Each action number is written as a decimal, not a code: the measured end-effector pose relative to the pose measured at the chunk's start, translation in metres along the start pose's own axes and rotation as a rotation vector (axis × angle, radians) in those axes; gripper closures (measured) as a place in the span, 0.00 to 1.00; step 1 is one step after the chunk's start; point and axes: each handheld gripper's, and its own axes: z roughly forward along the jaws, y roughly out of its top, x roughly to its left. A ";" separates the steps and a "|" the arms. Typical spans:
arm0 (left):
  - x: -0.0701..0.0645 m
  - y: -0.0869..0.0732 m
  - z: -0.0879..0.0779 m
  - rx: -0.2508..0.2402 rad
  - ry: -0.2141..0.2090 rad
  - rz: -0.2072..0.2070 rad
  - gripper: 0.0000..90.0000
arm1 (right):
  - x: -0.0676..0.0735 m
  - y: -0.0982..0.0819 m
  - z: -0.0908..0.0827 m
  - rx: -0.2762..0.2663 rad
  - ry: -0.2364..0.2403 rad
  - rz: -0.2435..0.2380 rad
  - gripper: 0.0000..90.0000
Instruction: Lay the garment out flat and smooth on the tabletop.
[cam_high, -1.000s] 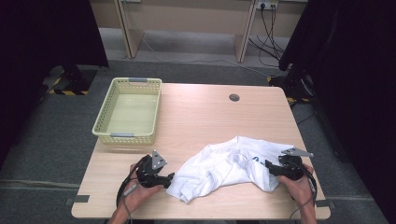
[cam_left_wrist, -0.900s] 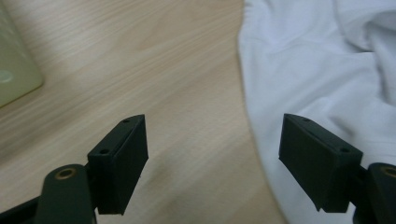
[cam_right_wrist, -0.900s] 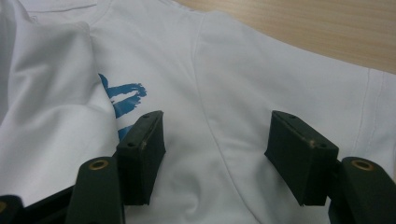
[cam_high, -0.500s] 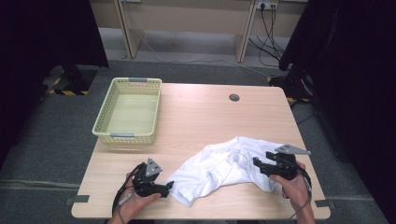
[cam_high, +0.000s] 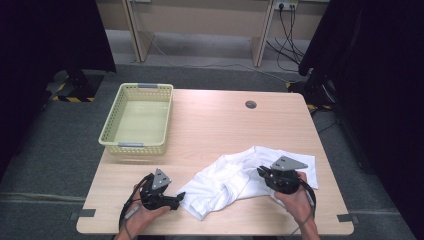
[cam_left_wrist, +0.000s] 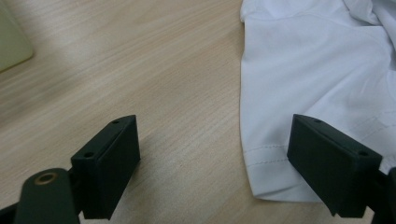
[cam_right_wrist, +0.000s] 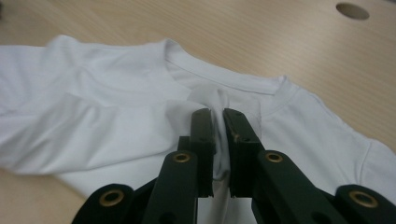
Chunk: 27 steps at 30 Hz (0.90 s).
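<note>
From above I see my left gripper (cam_high: 176, 200) just beside the shirt's (cam_high: 235, 177) near-left hem, and my right gripper (cam_high: 263, 173) on the cloth's right part, but its jaws are hard to read there. My right gripper view settles it: the jaws have just been closing and now pinch a fold of shirt below the collar (cam_right_wrist: 224, 77). My left gripper view shows wide-open jaws over bare table (cam_left_wrist: 154, 70), the hem beside one pad. The basket (cam_high: 111, 134) stands well apart.

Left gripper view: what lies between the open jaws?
Mostly bare table; the hem corner of the white T-shirt reaches in beside one jaw of the left gripper, untouched.
</note>
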 end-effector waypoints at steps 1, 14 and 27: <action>0.000 0.000 0.000 0.000 0.000 -0.001 0.18 | 0.006 -0.002 -0.012 -0.015 0.013 -0.019 0.93; 0.001 0.000 0.000 0.003 -0.006 0.004 0.18 | 0.036 -0.054 -0.091 -0.027 0.071 -0.026 0.73; -0.036 0.029 0.009 0.009 -0.063 0.026 0.15 | -0.014 -0.033 -0.004 0.075 0.008 0.122 0.47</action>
